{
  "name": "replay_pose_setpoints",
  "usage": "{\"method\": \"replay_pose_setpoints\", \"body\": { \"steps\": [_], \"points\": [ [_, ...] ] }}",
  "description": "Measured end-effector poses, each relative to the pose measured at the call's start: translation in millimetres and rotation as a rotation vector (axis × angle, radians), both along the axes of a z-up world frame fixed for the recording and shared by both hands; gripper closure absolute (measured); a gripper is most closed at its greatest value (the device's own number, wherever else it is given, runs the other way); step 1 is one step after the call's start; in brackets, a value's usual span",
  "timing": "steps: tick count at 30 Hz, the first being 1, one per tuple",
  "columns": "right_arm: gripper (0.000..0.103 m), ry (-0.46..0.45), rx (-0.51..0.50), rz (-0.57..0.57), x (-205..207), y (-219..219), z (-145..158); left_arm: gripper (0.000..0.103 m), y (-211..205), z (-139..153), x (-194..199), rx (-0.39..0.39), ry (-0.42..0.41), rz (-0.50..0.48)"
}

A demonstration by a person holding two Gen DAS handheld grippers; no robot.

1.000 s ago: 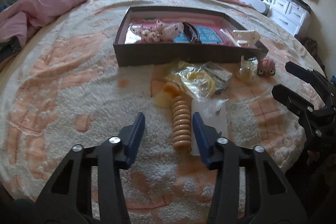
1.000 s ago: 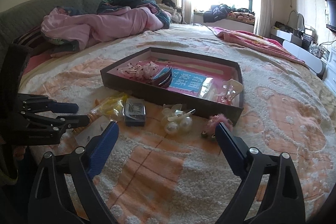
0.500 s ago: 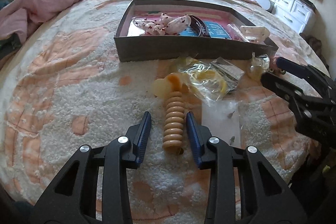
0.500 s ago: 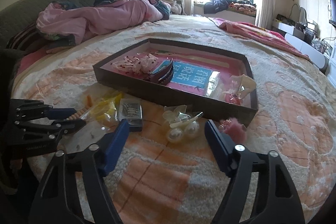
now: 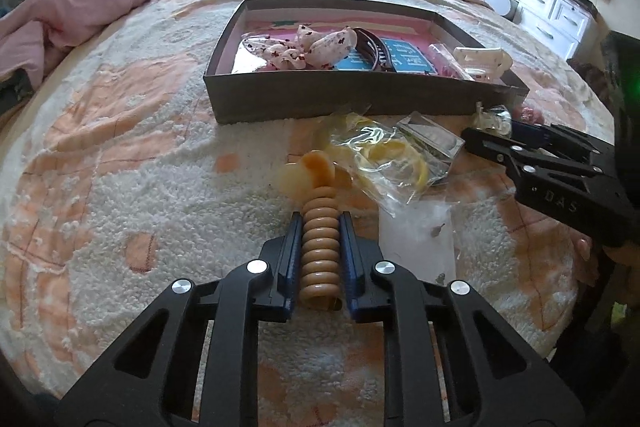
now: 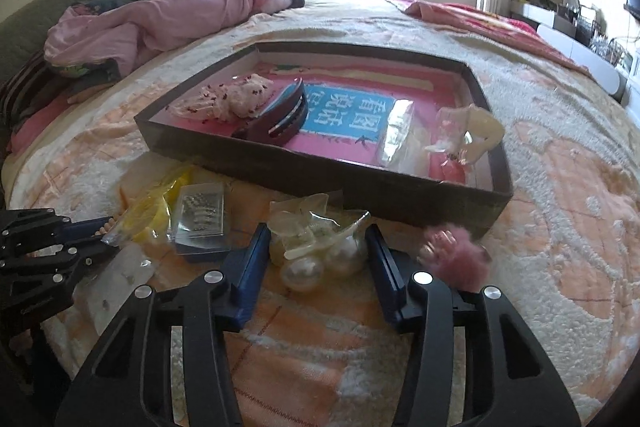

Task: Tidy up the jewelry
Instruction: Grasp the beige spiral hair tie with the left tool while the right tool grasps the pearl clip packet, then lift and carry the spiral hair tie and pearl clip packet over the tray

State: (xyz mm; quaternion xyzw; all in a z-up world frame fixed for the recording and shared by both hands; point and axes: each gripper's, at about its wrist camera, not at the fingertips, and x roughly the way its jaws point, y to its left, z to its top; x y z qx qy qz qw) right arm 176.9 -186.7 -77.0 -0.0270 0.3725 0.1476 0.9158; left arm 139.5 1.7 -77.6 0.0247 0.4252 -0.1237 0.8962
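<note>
Both grippers close: left gripper (image 5: 320,259) clamps a ribbed tan bracelet (image 5: 320,247); right gripper (image 6: 318,261) straddles a crinkly pearl bag (image 6: 320,247).

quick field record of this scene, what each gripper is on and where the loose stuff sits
surface: fuzzy blanket
left gripper: jaws closing, pads against the tan ribbed hair clip
right gripper: jaws closing around the clear bag of pearl pieces, pads not yet pressing
box: open, already holds several accessories
loose in front of box: yellow bagged item, pink fluffy piece
</note>
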Motion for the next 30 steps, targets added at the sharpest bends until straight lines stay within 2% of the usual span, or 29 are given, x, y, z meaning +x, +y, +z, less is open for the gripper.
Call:
{"method": "replay_pose_setpoints", "body": {
  "steps": [6,17,30],
  "points": [
    [0.056,-0.007,0.033,0.011,-4.9,-2.1,1.4,0.092,0.2,2.4,-1.4,-0.005,-0.003,-0.008],
    [0.057,-0.015,0.072,0.054,-27.8,-2.5,9.1,0.092,7.1,21.0,-13.2,-0.042,-0.067,0.005],
    [0.057,-0.054,0.117,0.032,-43.0,-18.5,29.3,0.092,-5.9,44.7,-16.6,-0.058,-0.128,-0.001]
  ]
}}
